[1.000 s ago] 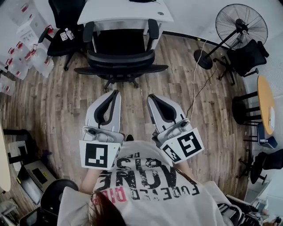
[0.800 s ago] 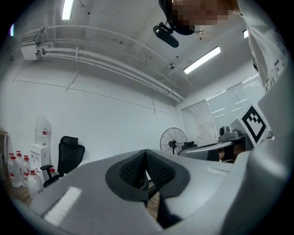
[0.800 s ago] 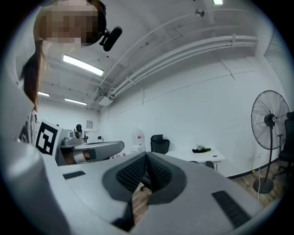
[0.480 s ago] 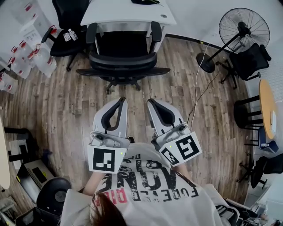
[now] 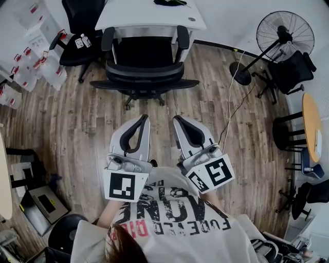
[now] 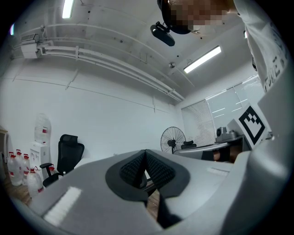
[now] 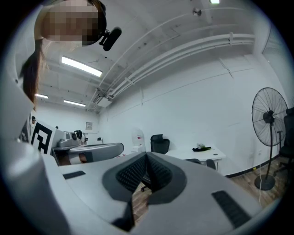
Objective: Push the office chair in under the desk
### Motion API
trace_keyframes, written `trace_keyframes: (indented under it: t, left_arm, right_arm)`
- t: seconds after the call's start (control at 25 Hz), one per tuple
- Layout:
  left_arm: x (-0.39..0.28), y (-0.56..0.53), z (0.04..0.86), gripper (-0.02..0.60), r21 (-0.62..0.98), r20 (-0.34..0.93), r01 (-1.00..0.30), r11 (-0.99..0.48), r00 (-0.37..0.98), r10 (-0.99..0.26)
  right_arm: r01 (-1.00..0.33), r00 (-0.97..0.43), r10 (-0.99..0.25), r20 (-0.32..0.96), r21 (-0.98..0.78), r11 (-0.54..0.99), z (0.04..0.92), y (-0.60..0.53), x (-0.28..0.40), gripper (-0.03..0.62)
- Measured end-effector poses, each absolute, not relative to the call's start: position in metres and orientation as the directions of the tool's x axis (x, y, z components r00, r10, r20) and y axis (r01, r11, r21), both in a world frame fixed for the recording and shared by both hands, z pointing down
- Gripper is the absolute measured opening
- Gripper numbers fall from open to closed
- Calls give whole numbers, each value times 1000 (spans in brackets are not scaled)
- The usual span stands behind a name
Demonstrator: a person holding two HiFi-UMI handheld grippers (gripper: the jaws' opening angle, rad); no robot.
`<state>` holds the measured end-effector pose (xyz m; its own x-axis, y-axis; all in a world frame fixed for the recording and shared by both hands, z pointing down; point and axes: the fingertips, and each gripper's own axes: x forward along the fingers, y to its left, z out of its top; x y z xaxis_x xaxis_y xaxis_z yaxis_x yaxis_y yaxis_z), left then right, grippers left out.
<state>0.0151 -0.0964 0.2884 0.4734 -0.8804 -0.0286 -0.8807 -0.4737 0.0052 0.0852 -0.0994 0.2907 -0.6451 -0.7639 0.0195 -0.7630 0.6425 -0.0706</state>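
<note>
- Office chair point(image 5: 144, 69) seat partly under desk point(image 5: 149, 18); black chair point(image 5: 77, 23) left, fan point(image 5: 282, 36) right.
- Bare floor point(image 5: 159, 109) before it.
- Left gripper point(image 5: 142, 118), right gripper point(image 5: 177, 119): jaws together, empty.

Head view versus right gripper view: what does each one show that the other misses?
Only the head view shows the round wooden table at its right edge. Only the right gripper view shows the ceiling lights and pipes. Both show the white desk, the standing fan and the right hand-held gripper, closed and empty.
</note>
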Motion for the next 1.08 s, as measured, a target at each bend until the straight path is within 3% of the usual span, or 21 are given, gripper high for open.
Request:
trace_keyframes:
  t: [1.08]
  left_arm:
    - [15,-93,292,11,6,-32,-886,-464,463,-886]
  right_arm:
    - [-765,-644,-765,25,-42,642,295,-99,93,14]
